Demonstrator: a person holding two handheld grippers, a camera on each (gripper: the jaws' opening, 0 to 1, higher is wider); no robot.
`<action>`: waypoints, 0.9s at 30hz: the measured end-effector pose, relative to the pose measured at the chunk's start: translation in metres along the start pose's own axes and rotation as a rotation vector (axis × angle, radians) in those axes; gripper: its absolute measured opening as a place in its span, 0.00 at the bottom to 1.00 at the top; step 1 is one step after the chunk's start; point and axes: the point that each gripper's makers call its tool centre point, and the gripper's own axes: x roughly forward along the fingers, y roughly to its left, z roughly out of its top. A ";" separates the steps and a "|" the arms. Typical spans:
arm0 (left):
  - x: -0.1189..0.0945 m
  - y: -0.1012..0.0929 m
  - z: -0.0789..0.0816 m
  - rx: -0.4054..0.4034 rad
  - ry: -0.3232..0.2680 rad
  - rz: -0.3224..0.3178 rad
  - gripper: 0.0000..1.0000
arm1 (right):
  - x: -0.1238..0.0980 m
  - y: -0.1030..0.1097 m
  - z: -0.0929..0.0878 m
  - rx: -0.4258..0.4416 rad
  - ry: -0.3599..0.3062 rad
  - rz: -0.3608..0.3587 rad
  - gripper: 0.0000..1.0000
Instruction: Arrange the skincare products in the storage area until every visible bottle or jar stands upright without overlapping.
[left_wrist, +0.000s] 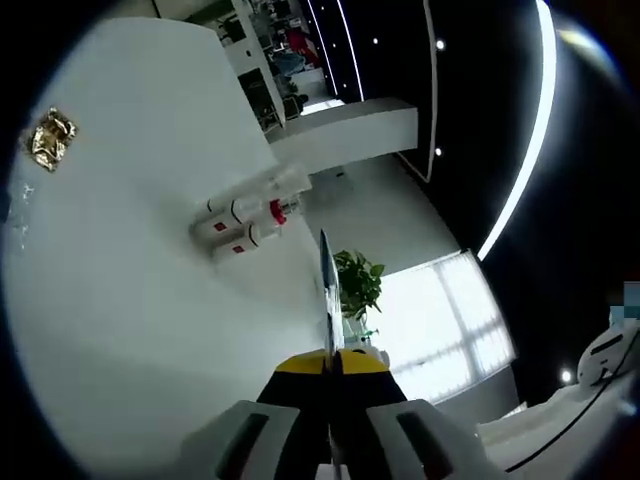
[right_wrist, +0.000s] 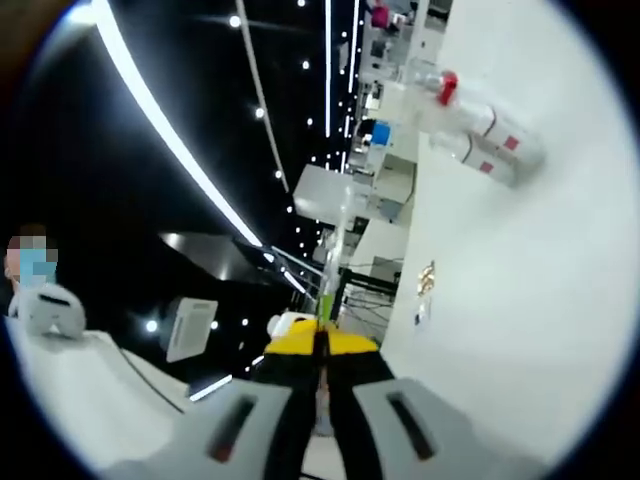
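Note:
A tight cluster of skincare bottles (left_wrist: 243, 220) stands on the white table (left_wrist: 130, 300) in the left gripper view. It holds white bottles with red labels, a red-capped bottle (left_wrist: 277, 210) and clear ones. Their caps point toward the ceiling side, so they look upright. My left gripper (left_wrist: 326, 270) is shut on nothing, off the table edge and apart from them. In the right gripper view the same bottles (right_wrist: 490, 135), with the red cap (right_wrist: 447, 88), stand far off on the table (right_wrist: 520, 330). My right gripper (right_wrist: 330, 270) is shut and holds nothing.
A crumpled gold wrapper (left_wrist: 50, 138) lies on the table away from the bottles, also small in the right gripper view as the wrapper (right_wrist: 427, 278). A potted plant (left_wrist: 357, 283) stands beyond the table edge. A person (right_wrist: 35, 265) is at the far left.

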 end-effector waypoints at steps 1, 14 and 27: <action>0.000 -0.002 -0.003 -0.006 0.016 -0.016 0.00 | -0.002 -0.001 0.000 0.001 -0.011 0.000 0.04; 0.012 0.001 -0.055 0.048 0.221 0.018 0.01 | -0.021 0.000 0.022 -0.020 -0.097 -0.031 0.00; 0.011 -0.018 -0.055 0.124 0.226 -0.058 0.02 | -0.013 0.020 -0.004 -0.145 0.078 -0.001 0.01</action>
